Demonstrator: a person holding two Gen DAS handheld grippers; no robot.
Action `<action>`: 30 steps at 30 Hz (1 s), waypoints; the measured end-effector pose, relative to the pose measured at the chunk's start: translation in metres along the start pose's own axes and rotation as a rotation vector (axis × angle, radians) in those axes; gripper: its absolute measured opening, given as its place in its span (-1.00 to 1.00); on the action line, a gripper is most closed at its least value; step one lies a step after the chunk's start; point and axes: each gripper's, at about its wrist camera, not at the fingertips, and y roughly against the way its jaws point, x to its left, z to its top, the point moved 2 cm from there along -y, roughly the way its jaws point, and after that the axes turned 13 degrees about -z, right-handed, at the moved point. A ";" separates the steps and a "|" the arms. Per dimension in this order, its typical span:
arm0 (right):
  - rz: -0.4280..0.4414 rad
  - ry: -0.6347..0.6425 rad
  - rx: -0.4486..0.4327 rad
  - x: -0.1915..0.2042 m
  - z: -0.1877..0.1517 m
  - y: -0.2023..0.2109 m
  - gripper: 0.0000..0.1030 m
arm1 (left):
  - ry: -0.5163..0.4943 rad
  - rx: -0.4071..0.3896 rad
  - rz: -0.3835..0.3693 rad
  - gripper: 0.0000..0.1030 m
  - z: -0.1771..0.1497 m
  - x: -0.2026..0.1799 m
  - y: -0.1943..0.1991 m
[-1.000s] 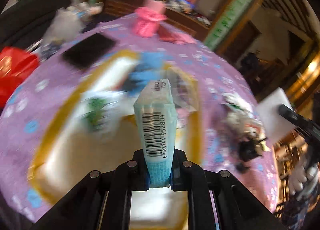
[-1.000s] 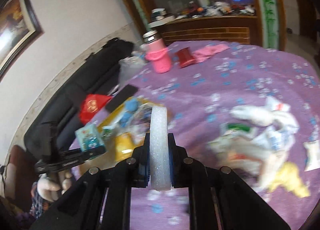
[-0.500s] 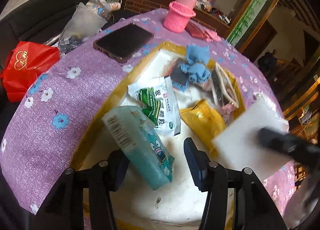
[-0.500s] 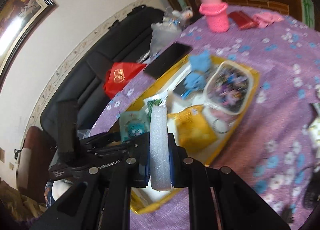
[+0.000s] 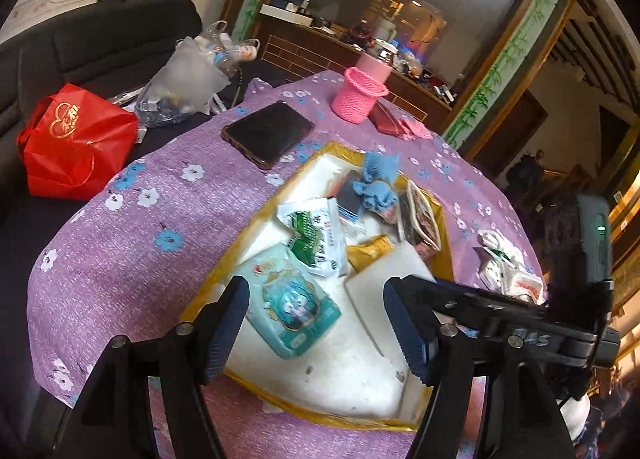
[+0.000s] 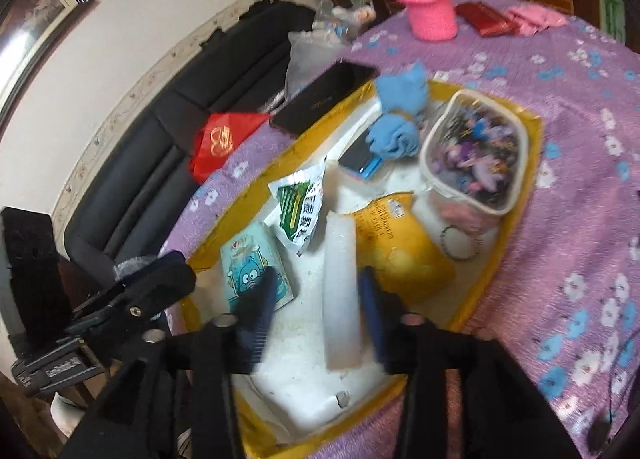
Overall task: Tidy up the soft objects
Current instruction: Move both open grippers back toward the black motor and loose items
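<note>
My left gripper (image 5: 316, 323) hangs over the near end of the yellow-rimmed tray (image 5: 224, 271), its jaws opening and nothing between them. The teal tissue pack (image 5: 294, 305) lies flat on the tray's white lining just below it. My right gripper (image 6: 316, 311) is low over the same tray (image 6: 516, 219), jaws opening. The white foam slab (image 6: 340, 291) stands on edge between its fingers, no longer pinched. In the left wrist view that slab (image 5: 384, 279) rests beside the tissue pack, with the right gripper's body (image 5: 520, 327) over it.
The tray also holds a blue cloth (image 6: 400, 119), a green-and-white packet (image 6: 298, 211), a yellow packet (image 6: 400, 255) and a clear pouch (image 6: 476, 151). A phone (image 5: 268, 133), a pink cup (image 5: 362, 95) and loose packets (image 5: 504, 267) lie on the purple cloth. A red bag (image 5: 72, 139) sits on the sofa.
The left gripper opened and dropped the tissue pack, which now lies flat in the tray. The right gripper came down to the tray with the foam slab and its jaws parted from it.
</note>
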 end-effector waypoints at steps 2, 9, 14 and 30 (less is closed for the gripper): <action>-0.006 -0.009 -0.035 -0.006 -0.003 0.012 0.02 | -0.004 0.002 -0.005 0.42 -0.001 -0.003 0.000; -0.068 -0.035 -0.177 -0.031 -0.010 0.060 0.02 | -0.015 0.002 0.007 0.42 -0.007 -0.015 -0.004; -0.064 -0.050 -0.204 -0.039 -0.013 0.073 0.07 | -0.079 -0.007 0.057 0.42 -0.011 -0.029 -0.002; -0.309 -0.361 -0.345 -0.207 -0.128 0.173 0.26 | -0.284 0.158 -0.124 0.42 -0.050 -0.125 -0.043</action>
